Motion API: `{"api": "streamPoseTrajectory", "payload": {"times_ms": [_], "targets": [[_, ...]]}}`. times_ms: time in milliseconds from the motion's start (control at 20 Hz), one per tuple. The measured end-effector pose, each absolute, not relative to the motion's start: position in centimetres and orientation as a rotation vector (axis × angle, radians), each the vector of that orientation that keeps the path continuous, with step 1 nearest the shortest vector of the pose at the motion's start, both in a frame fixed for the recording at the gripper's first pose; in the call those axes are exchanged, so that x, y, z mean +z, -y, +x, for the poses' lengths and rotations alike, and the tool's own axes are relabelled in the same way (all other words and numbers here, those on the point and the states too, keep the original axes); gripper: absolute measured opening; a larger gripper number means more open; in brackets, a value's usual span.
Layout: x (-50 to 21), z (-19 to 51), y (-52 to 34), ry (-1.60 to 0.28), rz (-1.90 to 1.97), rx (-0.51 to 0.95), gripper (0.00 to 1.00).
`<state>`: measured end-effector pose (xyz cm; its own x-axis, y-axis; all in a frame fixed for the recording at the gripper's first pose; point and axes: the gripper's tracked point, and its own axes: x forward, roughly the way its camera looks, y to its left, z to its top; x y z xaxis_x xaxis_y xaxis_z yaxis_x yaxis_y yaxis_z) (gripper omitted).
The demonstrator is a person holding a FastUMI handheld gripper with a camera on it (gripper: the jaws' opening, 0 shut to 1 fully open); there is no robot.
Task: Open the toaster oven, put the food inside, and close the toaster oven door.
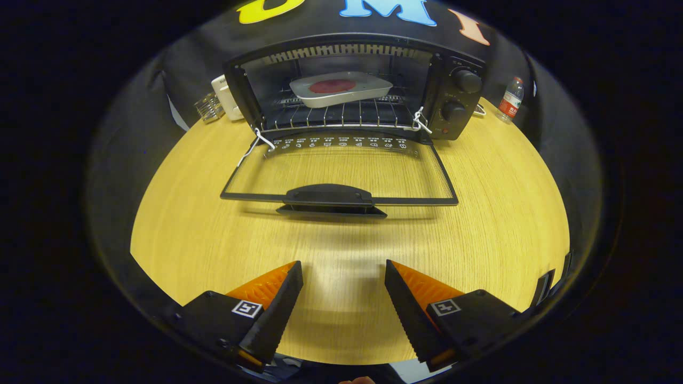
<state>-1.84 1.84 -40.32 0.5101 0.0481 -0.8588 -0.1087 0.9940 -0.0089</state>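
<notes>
Wood-grain counter [480,213] is seen mid-frame, backed by black cloth; toaster oven [459,96] at top centre, door [341,194] dropped flat, food tray [341,88] resting on its rack; tongs [344,272] are held apart, empty, low over the counter at bottom centre

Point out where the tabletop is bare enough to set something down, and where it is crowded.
Bare: the wooden table between the open gripper and the lowered oven door, plus both sides of the door. Crowded: beside the toaster oven, a white box with a wire rack one side, a water bottle the other.
</notes>
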Motion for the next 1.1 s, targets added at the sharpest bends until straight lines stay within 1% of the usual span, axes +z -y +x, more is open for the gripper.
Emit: {"api": "streamPoseTrajectory", "payload": {"times_ms": [150,350,750,950,1100], "targets": [[-40.2,-1.1,-0.3,-1.006,-0.056,0.037,0.98],[-39.9,0.1,0.7,-0.971,-0.06,-0.006,0.99],[-41.1,2.6,-0.5,-0.968,-0.055,-0.046,0.99],[-40.7,3.7,-1.0,-0.966,-0.091,-0.044,0.99],[-39.9,3.9,-1.0,-0.916,-0.157,-0.026,0.98]]}}
